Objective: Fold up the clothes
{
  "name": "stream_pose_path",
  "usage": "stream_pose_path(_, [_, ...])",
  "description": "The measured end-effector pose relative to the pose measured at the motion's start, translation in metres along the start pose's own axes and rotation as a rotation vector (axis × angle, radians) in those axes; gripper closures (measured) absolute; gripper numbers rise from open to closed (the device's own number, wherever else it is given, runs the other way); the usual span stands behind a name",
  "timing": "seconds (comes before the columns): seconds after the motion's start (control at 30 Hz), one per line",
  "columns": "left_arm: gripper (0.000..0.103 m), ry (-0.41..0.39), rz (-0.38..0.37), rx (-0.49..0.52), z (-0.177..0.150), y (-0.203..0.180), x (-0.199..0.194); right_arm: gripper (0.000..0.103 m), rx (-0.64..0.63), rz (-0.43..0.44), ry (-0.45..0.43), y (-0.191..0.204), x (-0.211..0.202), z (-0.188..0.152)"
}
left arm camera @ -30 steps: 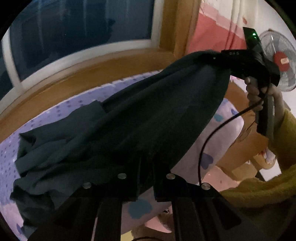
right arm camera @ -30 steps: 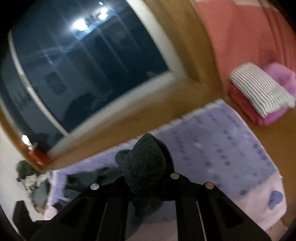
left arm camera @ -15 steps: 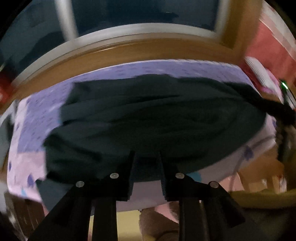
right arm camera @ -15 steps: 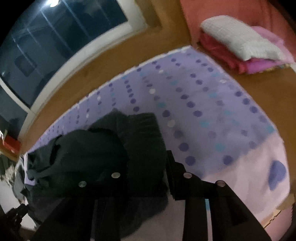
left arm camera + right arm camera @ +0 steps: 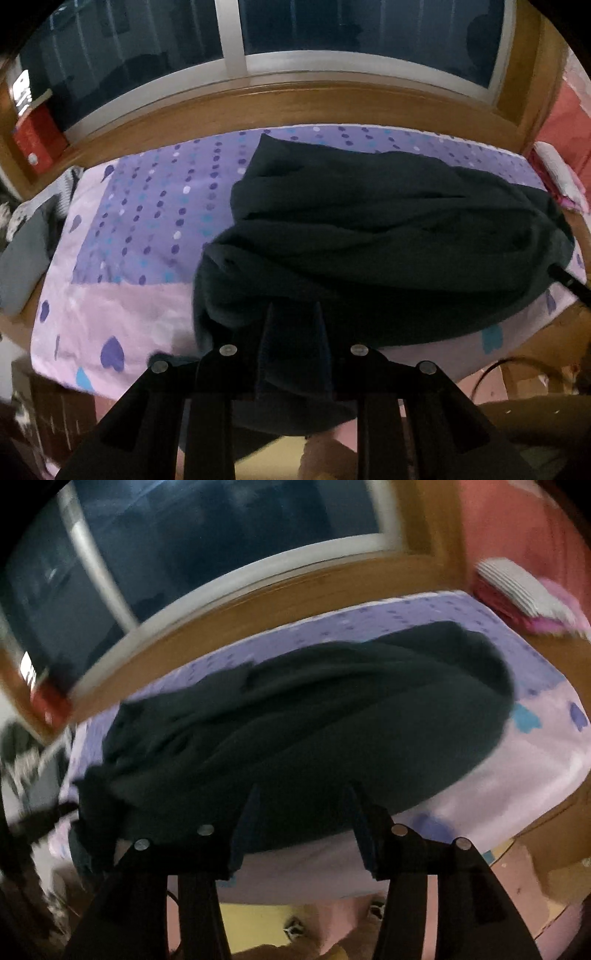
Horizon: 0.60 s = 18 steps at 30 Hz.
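Garment (image 5: 388, 236) heaped on bed (image 5: 147, 206). Left gripper (image 5: 293, 332) clamped on near hem; right gripper (image 5: 301, 812) opening, nothing between. Regrip hem, spread flat toward window.

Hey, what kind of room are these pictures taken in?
Probably a bedroom: a dotted purple bedsheet under a dark garment, a big window behind, and folded bedding stacked at the side.

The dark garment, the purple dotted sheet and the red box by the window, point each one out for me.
dark garment (image 5: 388, 240), left wrist view, on its rumpled middle.
purple dotted sheet (image 5: 155, 206), left wrist view, on the bare part left of the garment.
red box (image 5: 35, 142), left wrist view, on its front face.
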<state>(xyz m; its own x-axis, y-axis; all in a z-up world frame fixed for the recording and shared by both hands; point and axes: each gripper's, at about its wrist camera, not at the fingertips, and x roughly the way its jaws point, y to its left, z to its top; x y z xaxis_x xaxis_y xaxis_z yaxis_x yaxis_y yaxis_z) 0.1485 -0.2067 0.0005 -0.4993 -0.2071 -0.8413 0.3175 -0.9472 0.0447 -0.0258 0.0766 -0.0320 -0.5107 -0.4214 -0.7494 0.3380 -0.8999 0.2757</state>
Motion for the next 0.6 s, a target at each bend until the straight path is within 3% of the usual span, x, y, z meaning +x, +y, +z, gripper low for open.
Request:
stream_pose_path(0.2, [0.08, -0.085, -0.028, 0.253, 0.032, -0.008, 0.006, 0.053, -0.088, -0.026, -0.03, 0.053, 0.007, -0.016])
stream_pose_path(0.47, [0.08, -0.055, -0.053, 0.561, 0.07, -0.064, 0.06, 0.053, -0.138, -0.017, -0.014, 0.075, 0.022, -0.001])
stream_pose_path(0.6, [0.08, -0.019, -0.052, 0.605, 0.09, -0.075, 0.081, 0.053, -0.106, 0.04, 0.007, 0.075, 0.04, 0.009])
